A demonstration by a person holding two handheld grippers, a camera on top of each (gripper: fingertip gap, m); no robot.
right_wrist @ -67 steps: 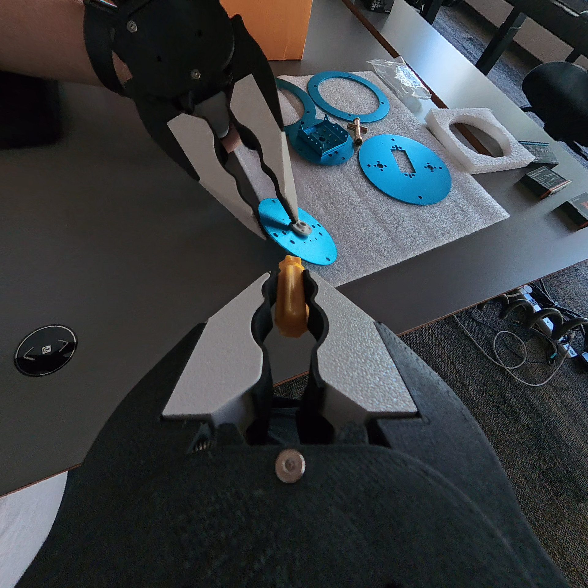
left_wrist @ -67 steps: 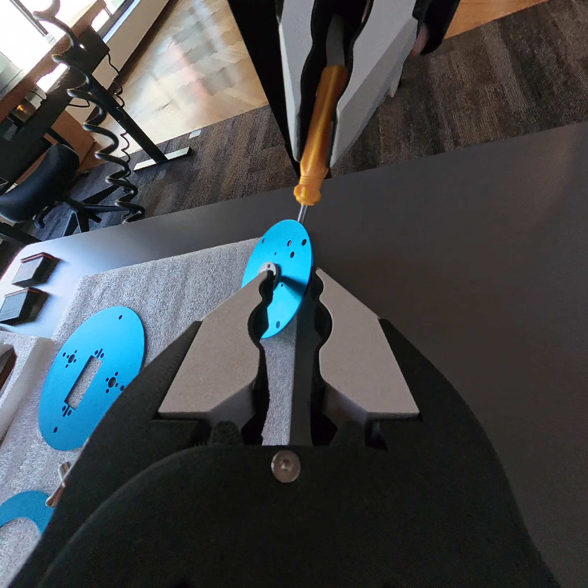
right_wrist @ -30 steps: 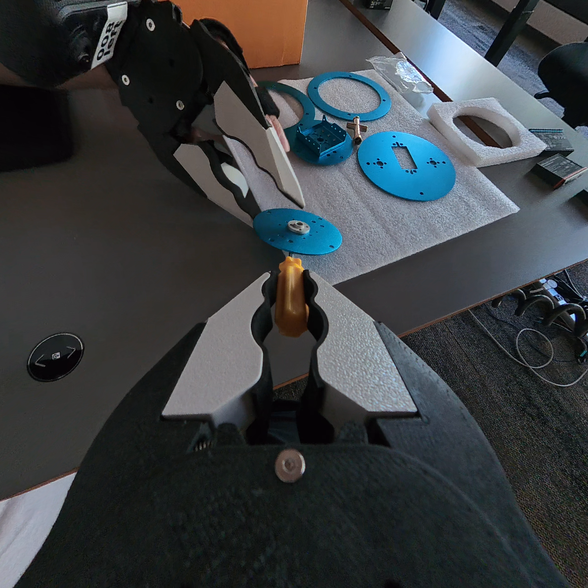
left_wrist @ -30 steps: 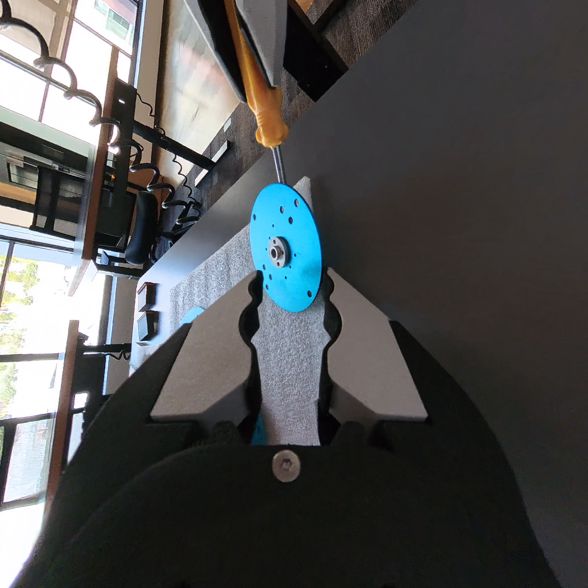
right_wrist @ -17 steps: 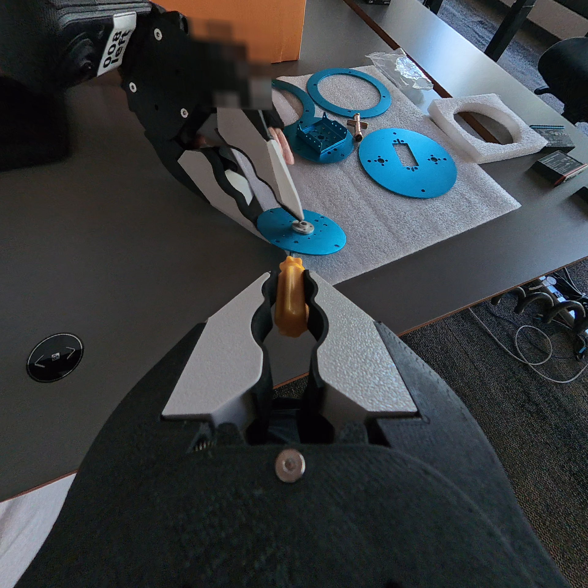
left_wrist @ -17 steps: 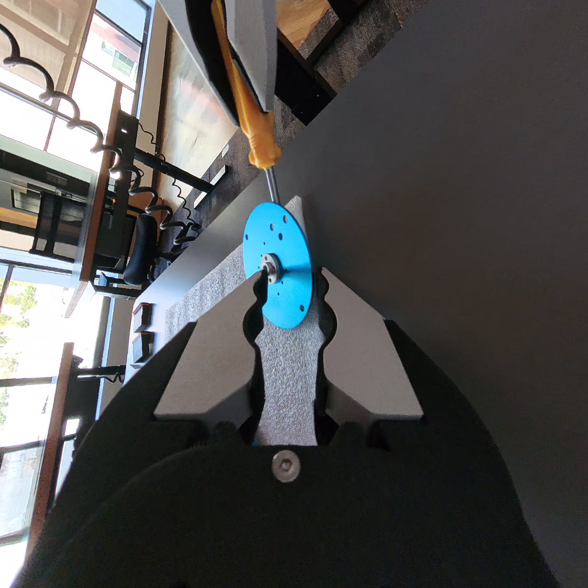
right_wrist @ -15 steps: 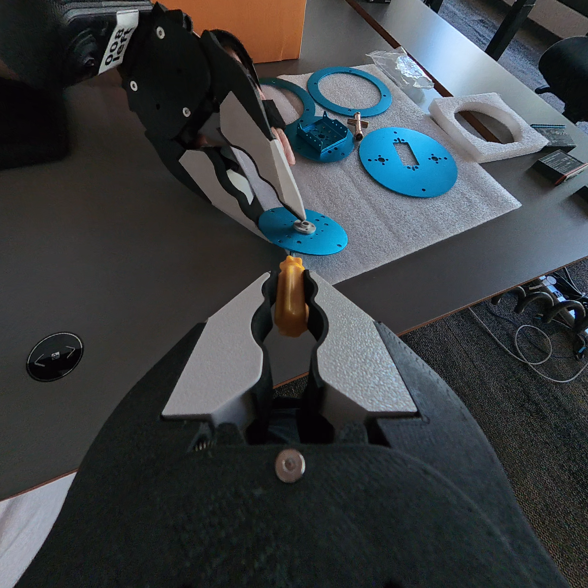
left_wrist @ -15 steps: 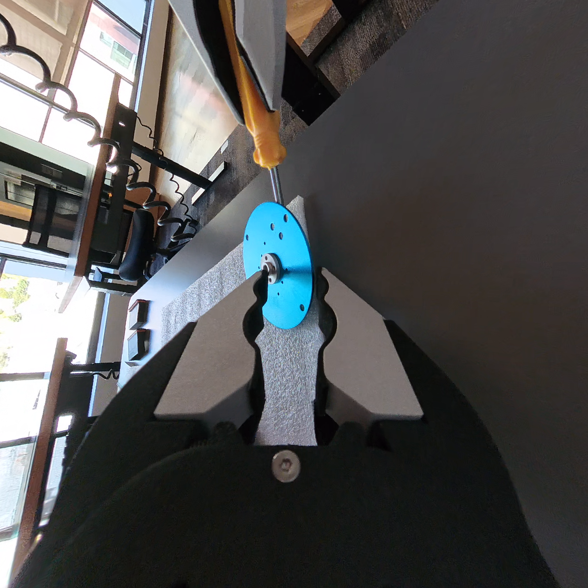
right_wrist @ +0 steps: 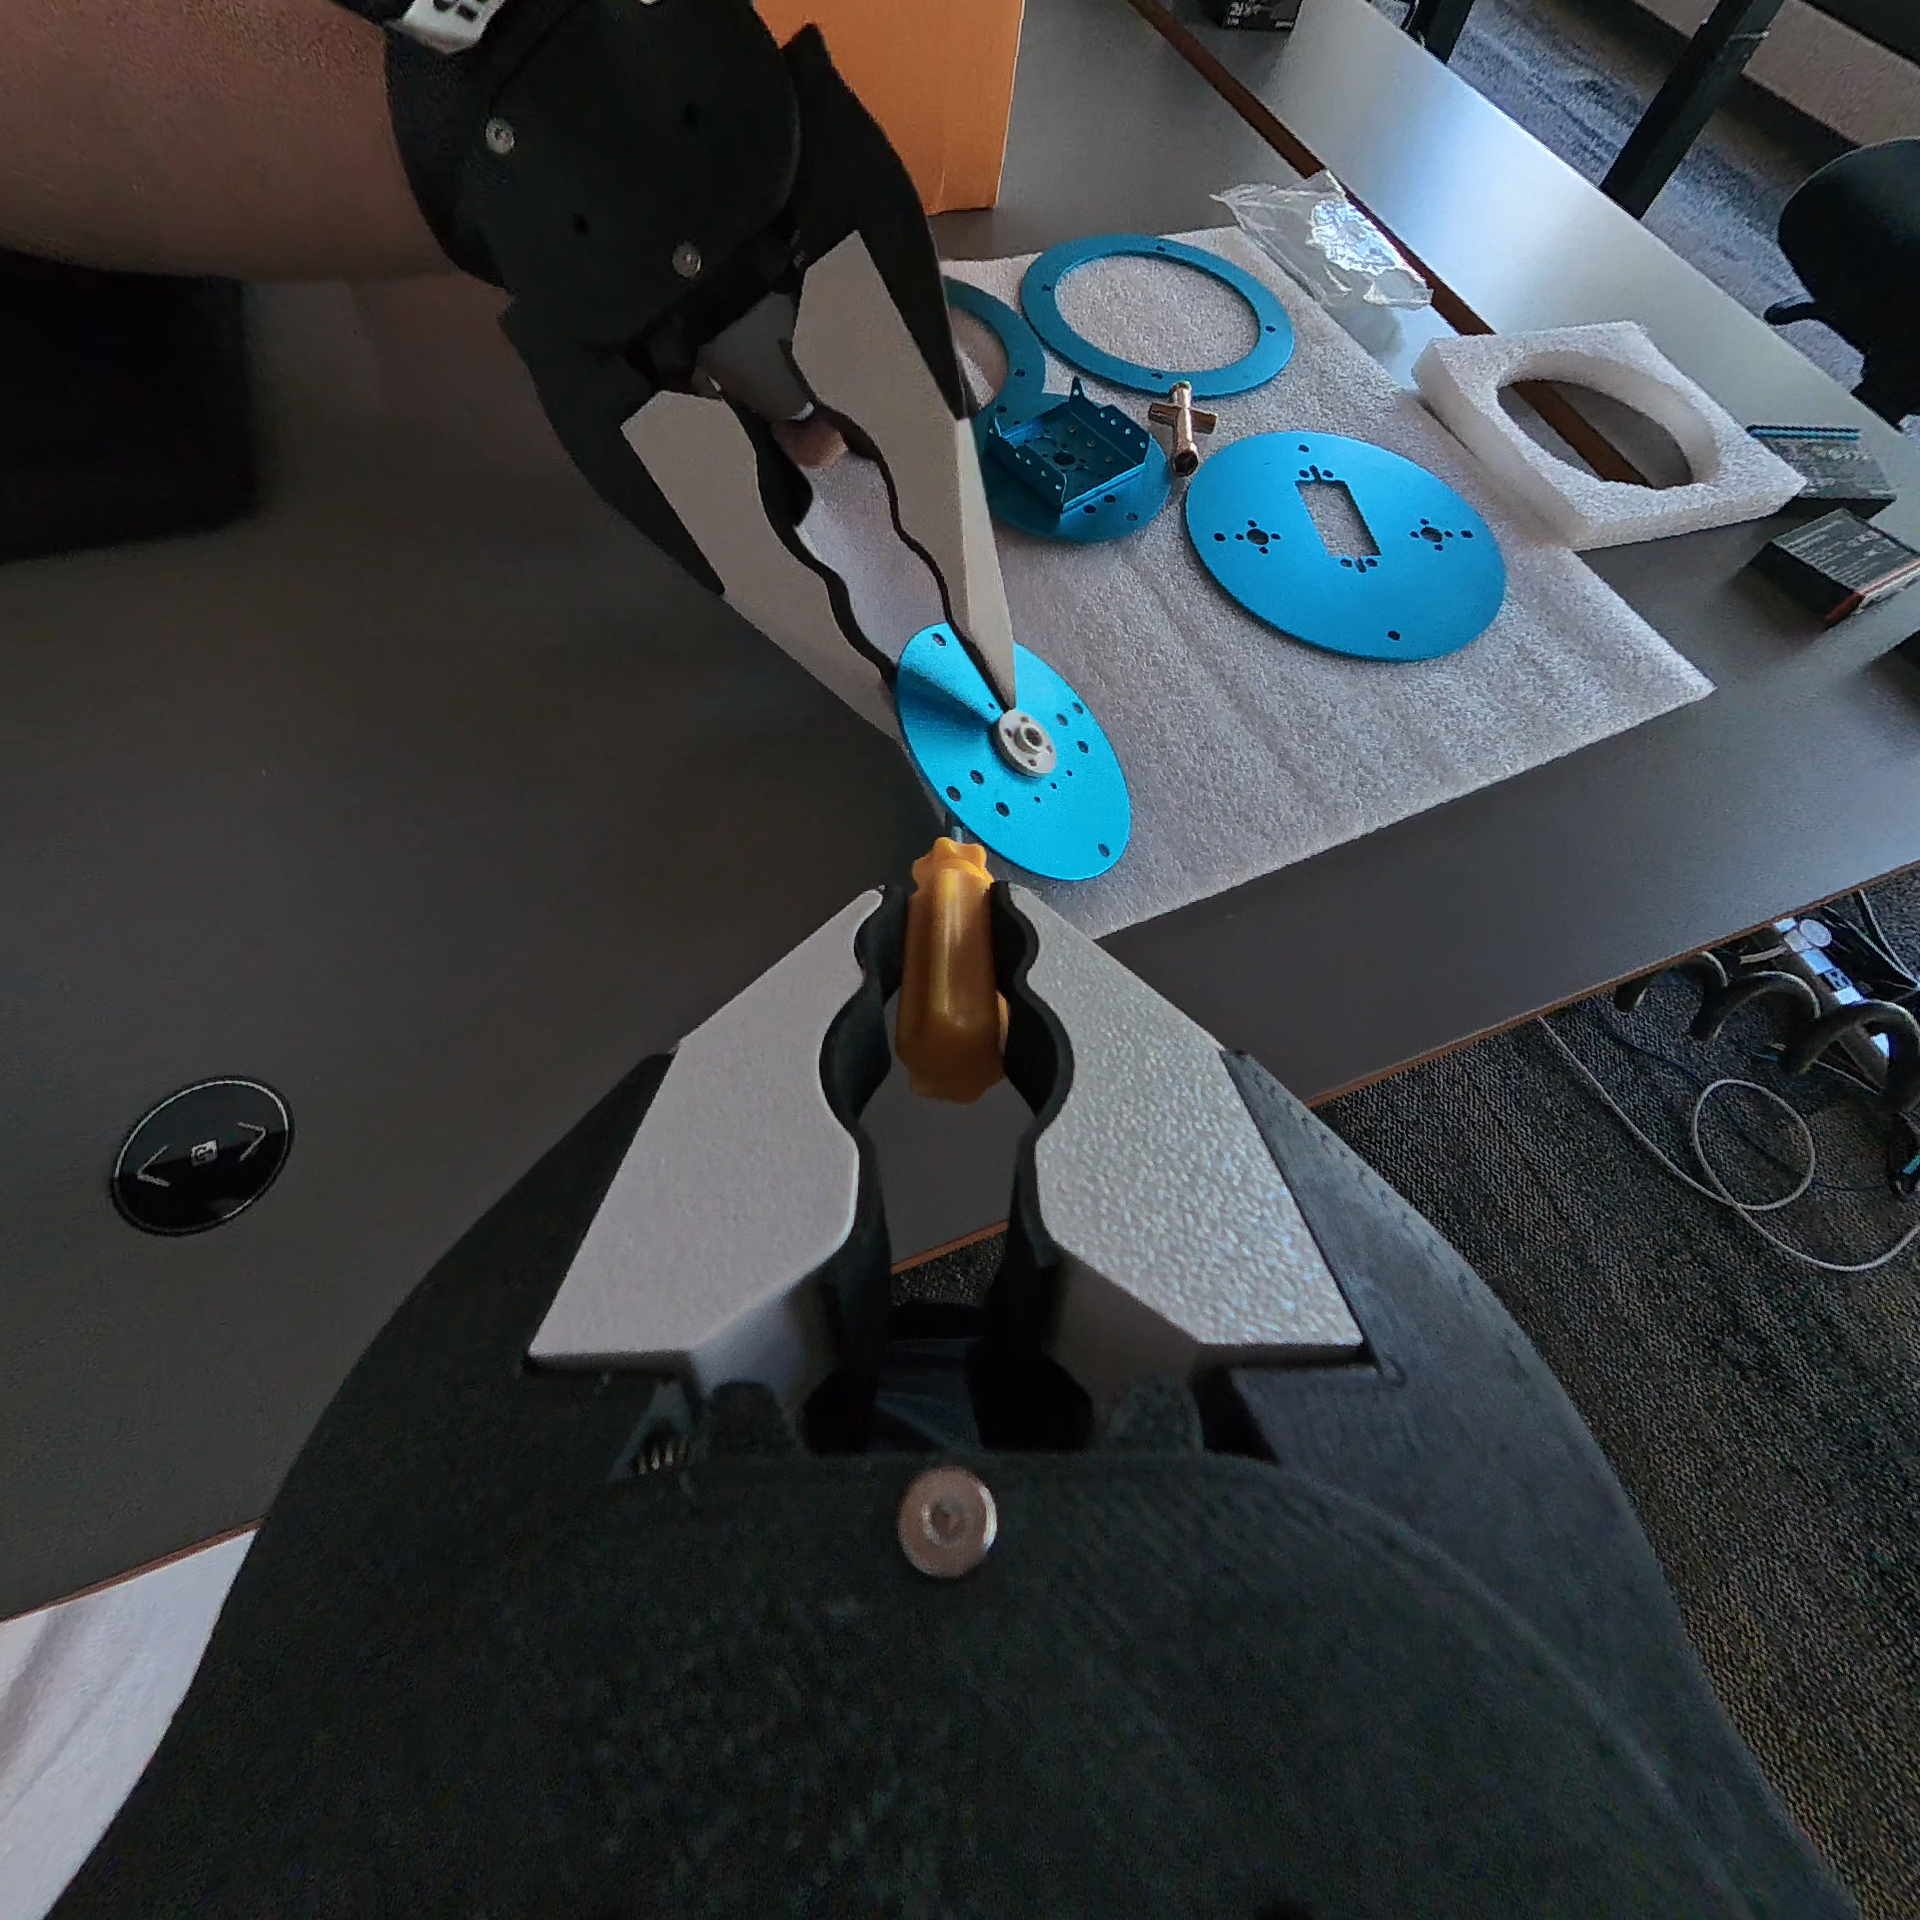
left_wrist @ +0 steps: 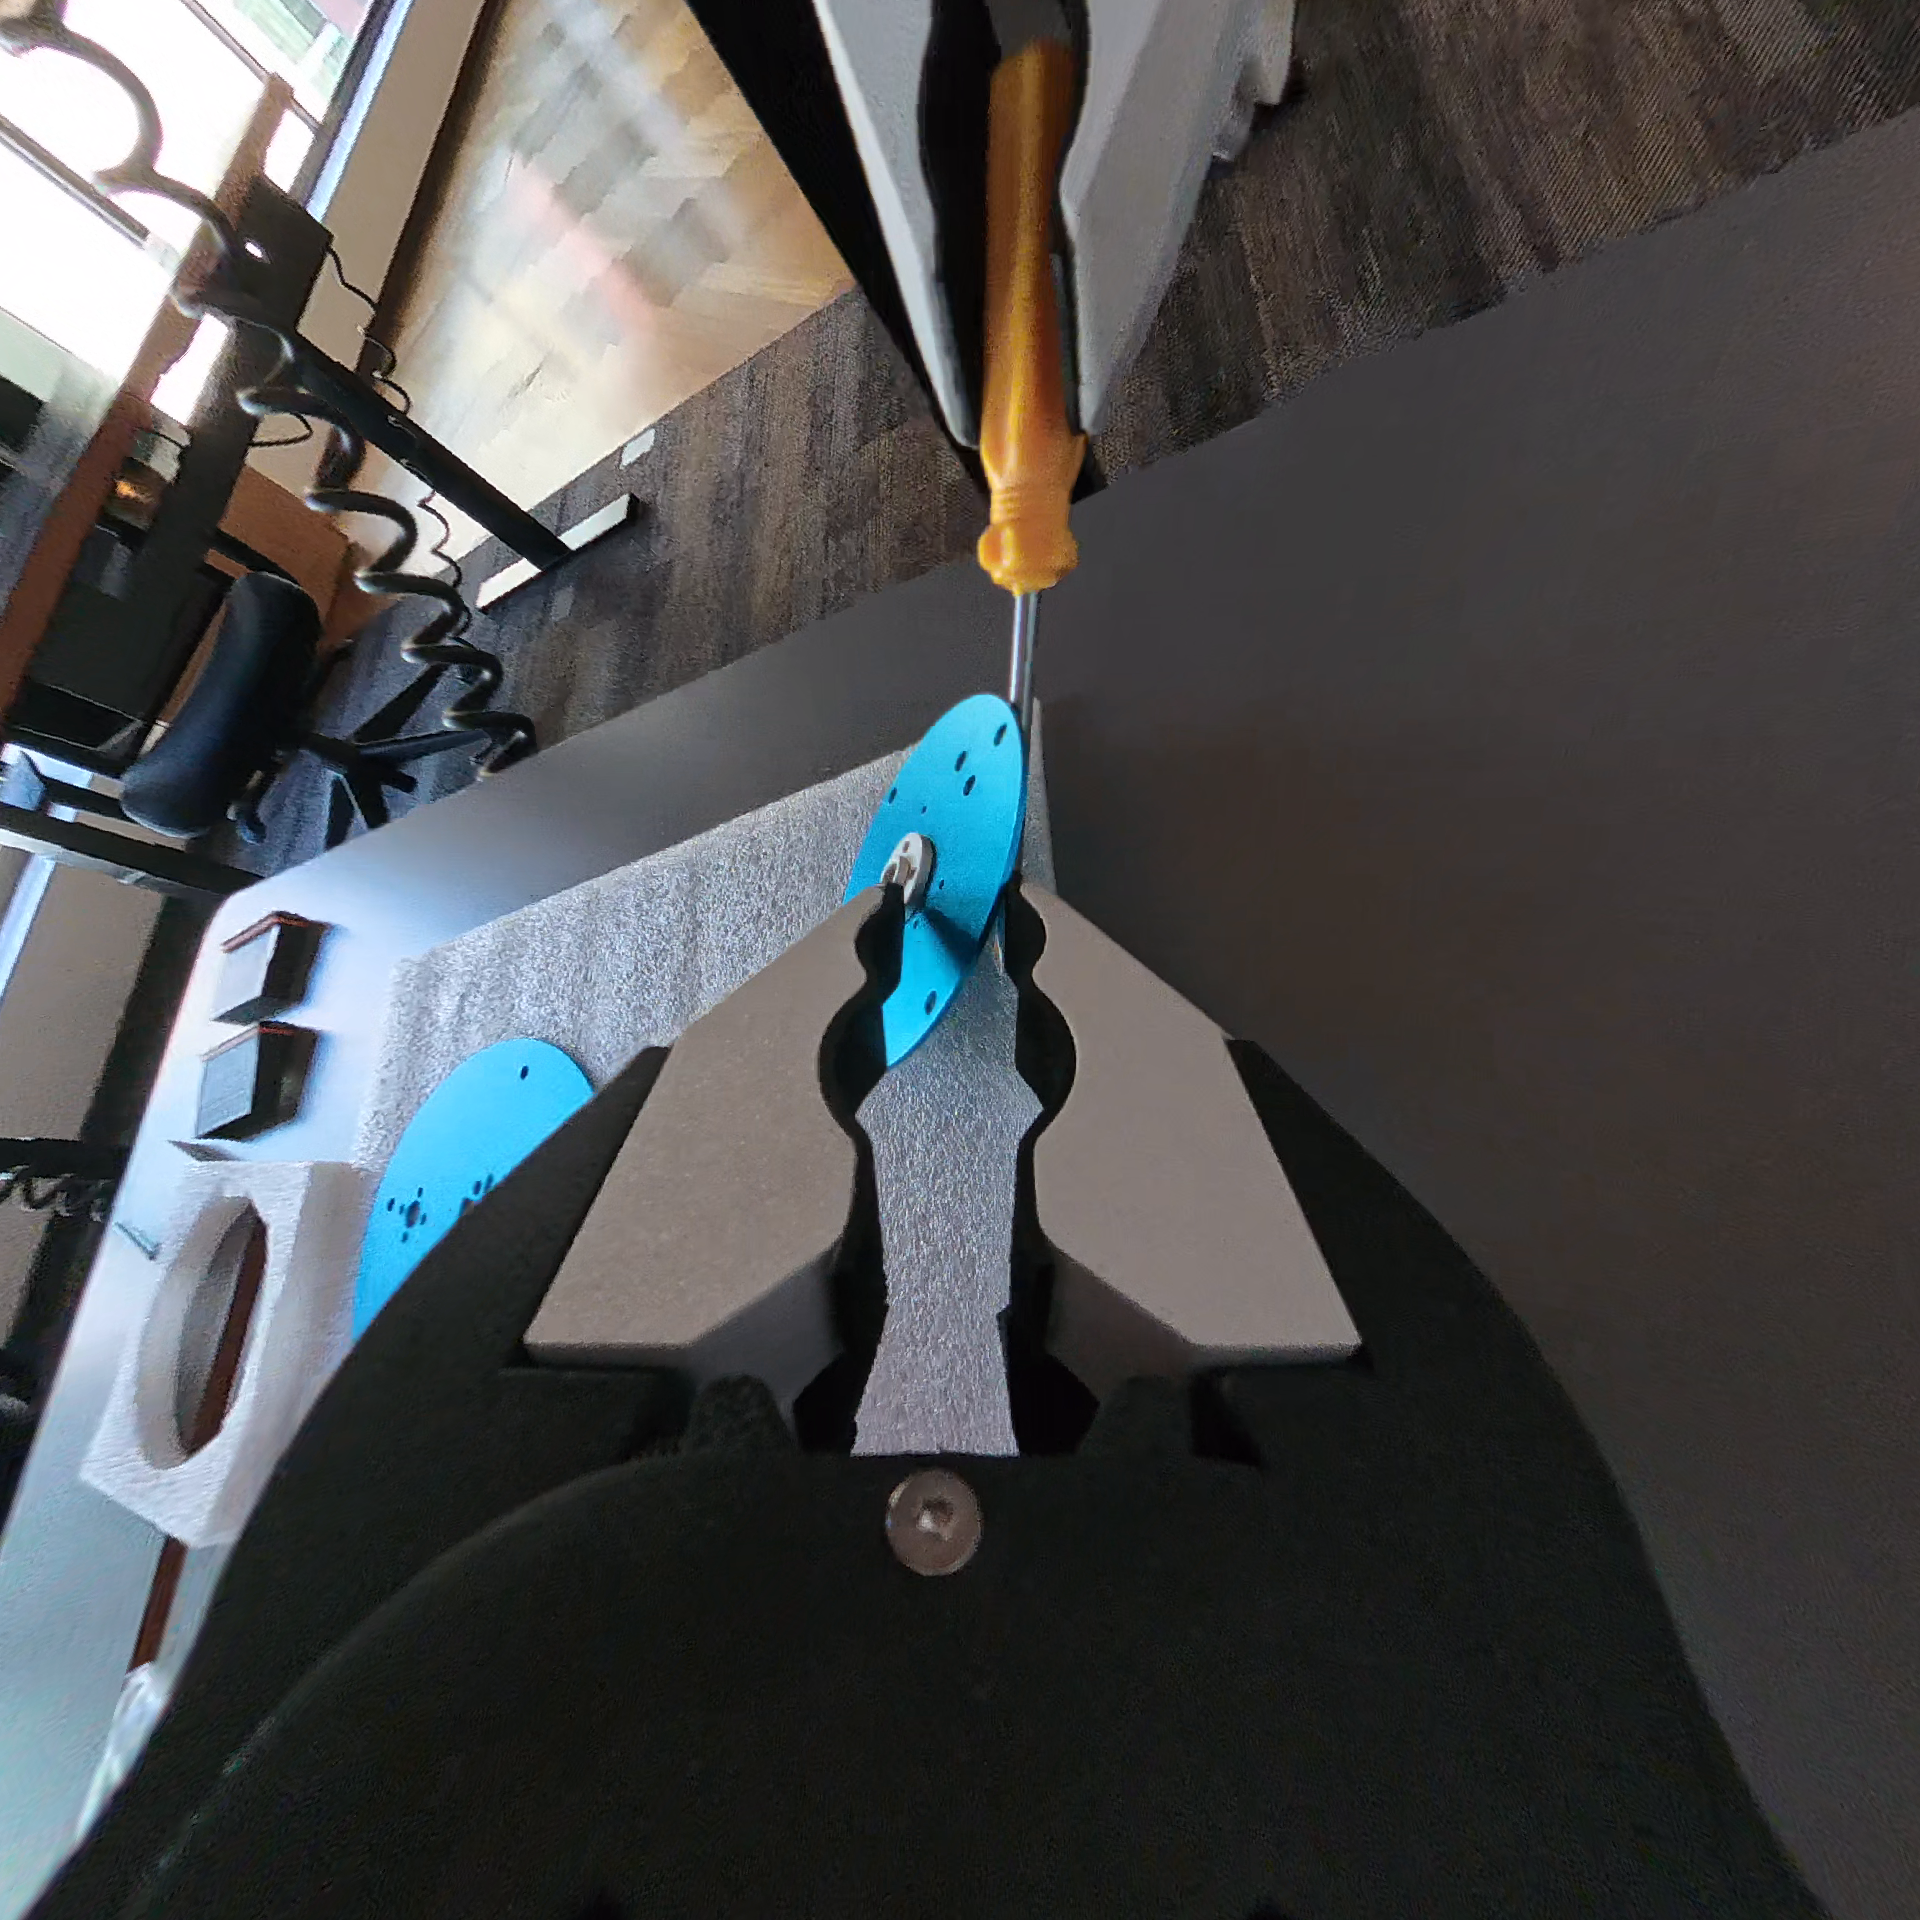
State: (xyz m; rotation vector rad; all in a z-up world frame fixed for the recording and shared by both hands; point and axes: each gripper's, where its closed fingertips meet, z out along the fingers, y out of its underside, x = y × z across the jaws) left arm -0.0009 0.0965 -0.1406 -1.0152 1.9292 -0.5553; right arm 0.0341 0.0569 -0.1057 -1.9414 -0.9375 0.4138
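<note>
Lots of stuff around on the dark surface (right_wrist: 416,779). There's a white foam sheet (right_wrist: 1299,748) with a big blue disc with a rectangular slot (right_wrist: 1351,613), a blue ring (right_wrist: 1158,247), a blue perforated bracket (right_wrist: 1070,457) and a little brass cross-shaped tool (right_wrist: 1184,421) just beside it. Past the sheet sit a white foam block with an oval hole (right_wrist: 1725,488), a black box (right_wrist: 1834,551) and a clear plastic bag (right_wrist: 1320,244). An orange box (right_wrist: 914,94) stands at the back, a round black button (right_wrist: 203,1153) is set into the surface, and cables (right_wrist: 1766,1039) lie on the carpet.

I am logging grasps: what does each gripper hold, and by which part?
Right gripper: screwdriver, by its handle. Left gripper: holds nothing; one fingertip touches the hub of the small disc.
</note>
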